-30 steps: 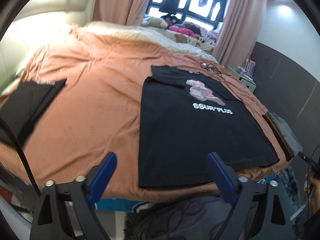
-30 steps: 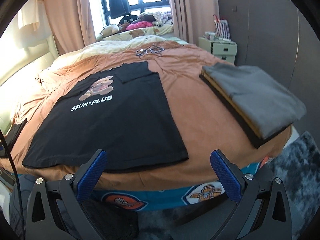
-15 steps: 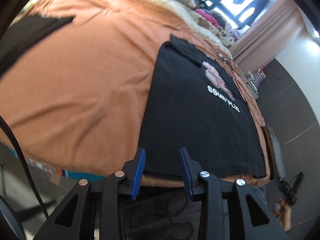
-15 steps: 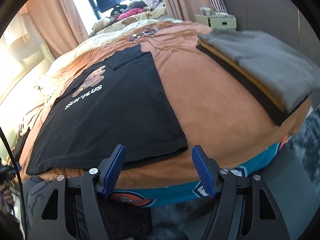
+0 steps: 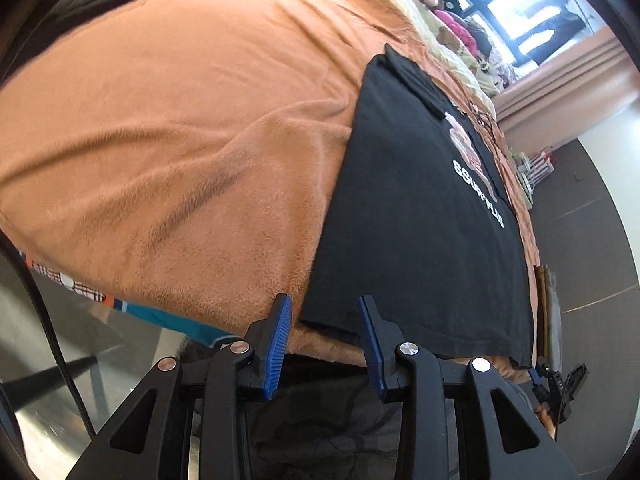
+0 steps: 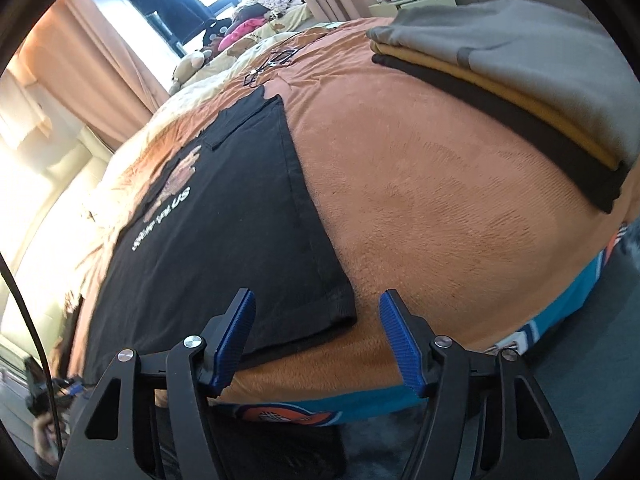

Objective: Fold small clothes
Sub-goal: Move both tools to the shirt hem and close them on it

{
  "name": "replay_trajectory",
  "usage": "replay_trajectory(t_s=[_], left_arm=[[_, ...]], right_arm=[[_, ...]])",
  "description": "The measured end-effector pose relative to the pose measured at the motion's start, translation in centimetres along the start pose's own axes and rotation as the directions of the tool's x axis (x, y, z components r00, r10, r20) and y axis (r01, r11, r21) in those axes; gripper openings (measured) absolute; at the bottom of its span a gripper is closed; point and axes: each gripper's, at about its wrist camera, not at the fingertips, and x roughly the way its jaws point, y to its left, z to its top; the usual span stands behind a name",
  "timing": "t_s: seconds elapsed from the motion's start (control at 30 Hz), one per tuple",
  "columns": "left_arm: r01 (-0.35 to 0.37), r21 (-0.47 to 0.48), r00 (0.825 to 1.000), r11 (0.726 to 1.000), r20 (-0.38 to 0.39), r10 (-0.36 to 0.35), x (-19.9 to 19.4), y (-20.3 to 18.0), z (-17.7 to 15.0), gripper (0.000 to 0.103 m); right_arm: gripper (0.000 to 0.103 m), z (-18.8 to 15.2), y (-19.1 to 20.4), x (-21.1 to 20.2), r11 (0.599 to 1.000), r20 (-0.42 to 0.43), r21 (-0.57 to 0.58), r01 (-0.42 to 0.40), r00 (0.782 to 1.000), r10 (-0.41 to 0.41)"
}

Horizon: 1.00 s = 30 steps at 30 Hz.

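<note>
Both grippers tilt down at the black printed t-shirt's [image 5: 420, 216] hem, lower frame: left gripper [image 5: 325, 322] jaws apart around one corner, right gripper [image 6: 318, 320] jaws closing, not yet pinching.

White print on the black shirt [image 5: 420, 216] chest reads "SSUR*PLUS", set directly under a pinkish figure graphic [image 5: 466, 148]. In the right wrist view the same line [image 6: 160, 216] is foreshortened and blurred; only "US" at its end resolves. No other legible text on the shirt or elsewhere.
</note>
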Motion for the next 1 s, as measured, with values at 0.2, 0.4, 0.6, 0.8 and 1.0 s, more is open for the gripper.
replay_trajectory(t_s=[0.2, 0.4, 0.6, 0.8, 1.0], left_arm=[[0.089, -0.085, 0.996, 0.992, -0.006, -0.090, 0.3, 0.1, 0.0, 0.036], [0.153, -0.093, 0.988, 0.984, -0.009, -0.154, 1.1, -1.4, -0.4, 0.036], [0.122, -0.083, 0.993, 0.989, 0.021, -0.120, 1.6, -2.5, 0.0, 0.036], [0.071, -0.092, 0.997, 0.993, 0.034, -0.068, 2.1, -2.6, 0.2, 0.029], [0.055, -0.126, 0.998, 0.991, 0.040, -0.051, 2.5, -2.0, 0.5, 0.019]], right_arm=[[0.063, -0.4, -2.4, 0.2, 0.993, 0.019, 0.092, -0.073, 0.997, 0.071], [0.063, -1.5, -5.0, 0.1, 0.960, 0.023, 0.210, -0.183, 0.983, 0.182], [0.063, -2.5, -5.8, 0.7, 0.936, 0.034, 0.265, -0.233, 0.972, 0.232], [0.063, -3.1, -6.8, 1.4, 0.899, 0.080, 0.347, -0.269, 0.963, 0.257], [0.062, -3.0, -7.3, 2.5, 0.886, 0.133, 0.376, -0.273, 0.962, 0.239]])
